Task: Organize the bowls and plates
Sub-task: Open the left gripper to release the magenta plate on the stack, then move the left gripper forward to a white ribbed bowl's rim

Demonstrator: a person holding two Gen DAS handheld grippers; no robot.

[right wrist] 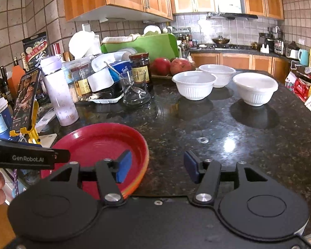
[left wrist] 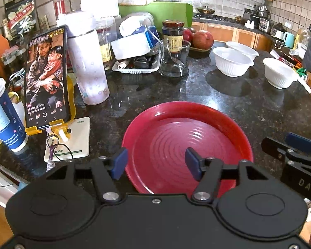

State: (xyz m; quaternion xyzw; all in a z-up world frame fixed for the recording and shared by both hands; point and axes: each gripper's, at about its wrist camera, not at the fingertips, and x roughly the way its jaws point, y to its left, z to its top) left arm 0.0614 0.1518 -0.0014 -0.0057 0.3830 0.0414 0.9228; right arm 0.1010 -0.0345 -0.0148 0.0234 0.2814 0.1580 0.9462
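hovering with jaws apart and empty, left tool (left wrist: 155,162) over the red plate (left wrist: 186,143), right tool (right wrist: 157,169) should approach the white bowls (right wrist: 193,85) ahead squarely.

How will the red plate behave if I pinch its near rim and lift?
The red plate looks like thin glossy plastic, so probably light but slick between the pads. An orange edge shows beneath its rim in the right wrist view, so it may be a stack; lower plates could stay behind or slide on the polished granite counter.
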